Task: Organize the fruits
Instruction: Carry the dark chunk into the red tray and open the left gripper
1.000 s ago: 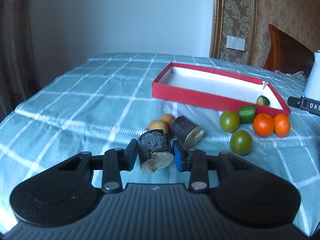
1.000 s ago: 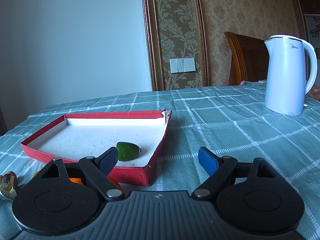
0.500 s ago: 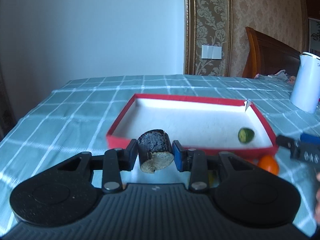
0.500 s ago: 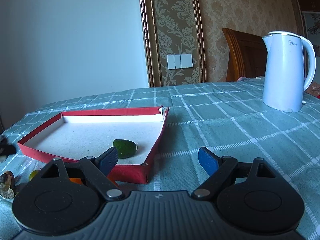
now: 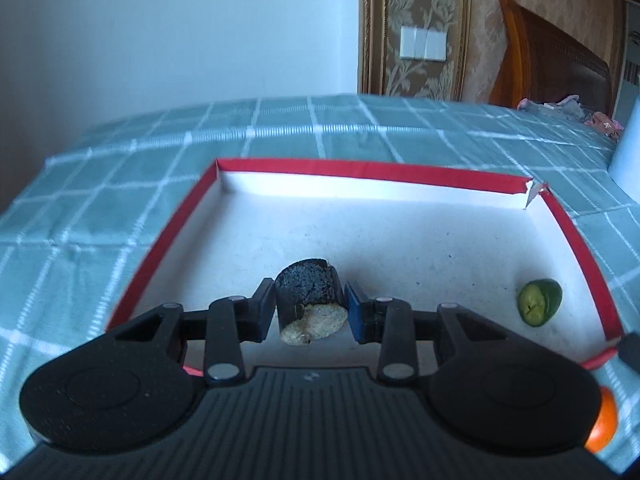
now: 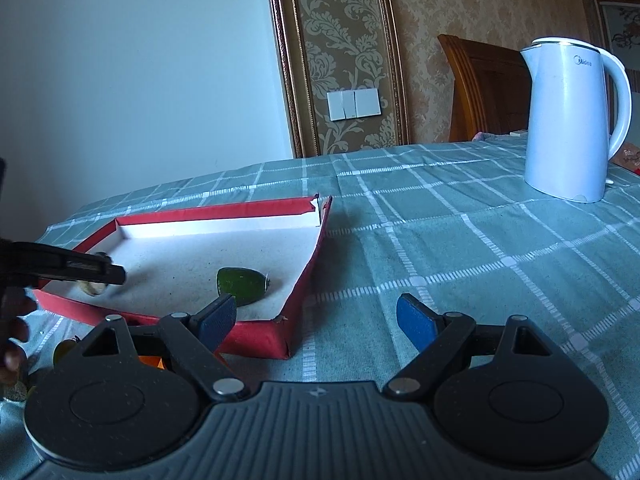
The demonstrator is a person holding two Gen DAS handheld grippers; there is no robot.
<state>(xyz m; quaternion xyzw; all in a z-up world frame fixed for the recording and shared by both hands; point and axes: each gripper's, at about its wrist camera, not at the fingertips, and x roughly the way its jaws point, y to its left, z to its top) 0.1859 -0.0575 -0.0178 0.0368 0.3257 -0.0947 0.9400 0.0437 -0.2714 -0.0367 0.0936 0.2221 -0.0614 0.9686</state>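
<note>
— What has the left gripper (image 5: 307, 309) got?
— A dark stubby chunk of fruit (image 5: 308, 294), pinched tight between its fingers, hanging over the red tray (image 5: 160, 248).
— And the right gripper (image 6: 316, 316)?
— Spread wide, holding nothing, over the checked cloth (image 6: 460, 240) beside the tray, where a green fruit (image 6: 240, 283) lies.

"Midea" on white kettle (image 6: 568, 120)
</note>
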